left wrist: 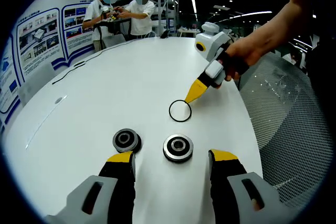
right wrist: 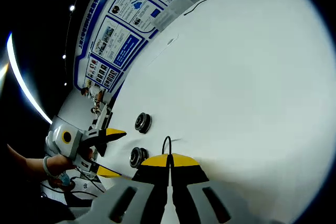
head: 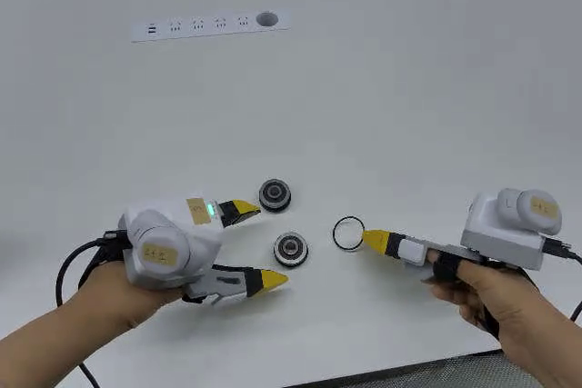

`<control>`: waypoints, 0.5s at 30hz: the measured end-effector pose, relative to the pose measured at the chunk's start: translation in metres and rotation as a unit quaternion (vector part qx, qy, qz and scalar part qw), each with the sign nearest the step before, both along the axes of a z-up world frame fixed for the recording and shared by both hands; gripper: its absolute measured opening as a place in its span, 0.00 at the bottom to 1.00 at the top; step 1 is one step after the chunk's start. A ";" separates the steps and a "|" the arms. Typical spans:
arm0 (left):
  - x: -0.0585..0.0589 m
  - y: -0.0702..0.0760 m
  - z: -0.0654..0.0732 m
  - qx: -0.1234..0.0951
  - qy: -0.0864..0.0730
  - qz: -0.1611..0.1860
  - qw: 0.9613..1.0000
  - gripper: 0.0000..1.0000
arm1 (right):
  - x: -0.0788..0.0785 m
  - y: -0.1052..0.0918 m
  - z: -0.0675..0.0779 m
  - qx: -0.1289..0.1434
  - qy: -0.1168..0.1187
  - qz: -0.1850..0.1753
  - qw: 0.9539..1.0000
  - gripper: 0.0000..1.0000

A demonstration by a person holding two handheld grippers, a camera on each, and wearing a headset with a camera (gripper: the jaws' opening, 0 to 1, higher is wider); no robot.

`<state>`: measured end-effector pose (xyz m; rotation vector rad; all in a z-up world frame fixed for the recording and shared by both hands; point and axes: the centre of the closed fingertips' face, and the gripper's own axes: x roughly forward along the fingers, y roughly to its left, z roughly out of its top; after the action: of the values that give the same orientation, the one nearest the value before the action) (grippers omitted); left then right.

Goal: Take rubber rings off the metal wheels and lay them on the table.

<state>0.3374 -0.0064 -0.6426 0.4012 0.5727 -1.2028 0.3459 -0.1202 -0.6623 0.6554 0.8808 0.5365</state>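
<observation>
The ring (head: 348, 233) lay on the table (head: 382, 88) beside the silver wheel (head: 290, 248), its edge pinched in my right gripper (head: 373, 241), jaws clenched, held low and level. My left gripper (head: 259, 244) lay rolled sideways, jaws spread wide, facing that wheel and the black wheel (head: 275, 194). Its view showed people (left wrist: 139, 22) beyond the table's far end; the head view showed a power strip (head: 211, 24).

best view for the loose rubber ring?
Left gripper view: the rubber ring shows as a full circle at the right gripper. Head view: whole but smaller. Right gripper view: an edge-on sliver at the shut jaws.
</observation>
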 end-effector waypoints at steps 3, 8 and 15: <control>0.001 0.000 0.000 0.000 0.000 0.000 1.000 0.57 | -0.001 -0.001 -0.004 -0.020 -0.005 0.012 1.000 0.03; 0.002 0.001 -0.001 0.001 0.001 0.002 1.000 0.56 | 0.000 0.001 -0.003 -0.034 -0.016 0.023 0.999 0.07; 0.001 0.001 -0.001 0.000 0.002 0.002 1.000 0.56 | -0.003 0.003 -0.003 -0.081 -0.043 0.065 0.994 0.12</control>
<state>0.3387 -0.0053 -0.6437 0.3982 0.5769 -1.2002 0.3428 -0.1175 -0.6648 0.4263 0.8793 0.5975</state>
